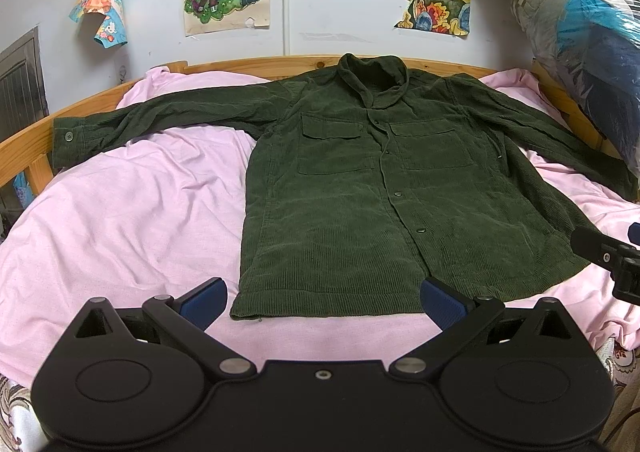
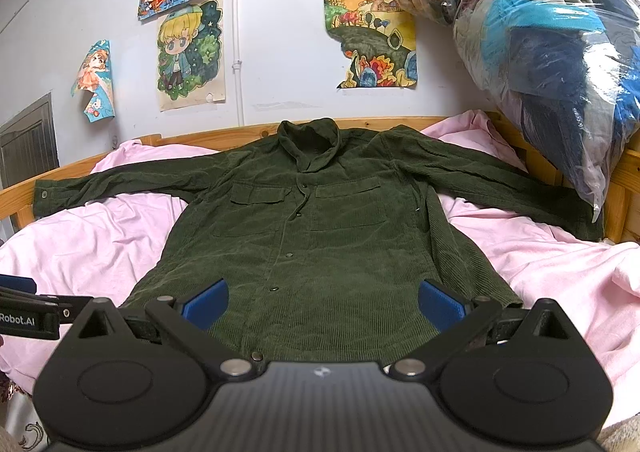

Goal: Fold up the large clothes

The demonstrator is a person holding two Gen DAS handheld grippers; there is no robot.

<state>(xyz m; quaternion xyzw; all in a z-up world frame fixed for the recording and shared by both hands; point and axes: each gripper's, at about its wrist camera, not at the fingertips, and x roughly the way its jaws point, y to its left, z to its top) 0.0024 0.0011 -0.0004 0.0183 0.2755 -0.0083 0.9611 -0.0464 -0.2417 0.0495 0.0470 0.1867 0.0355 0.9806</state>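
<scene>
Green shirt (image 1: 360, 187) lies flat on bed (image 1: 120, 219), sleeves spread (ready for folding); left gripper (image 1: 324, 302) and right gripper (image 2: 323, 302) both spread, empty.

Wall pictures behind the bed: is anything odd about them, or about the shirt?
Yes. The small poster at far left has curled off the wall, its lower part hanging loose, and the landscape drawing has ragged, torn lower edges. The shirt lies flat and buttoned, sleeves spread; only its collar looks rumpled.

Dark green ribbed shirt (image 1: 340, 187), pink sheet (image 1: 120, 219)
</scene>
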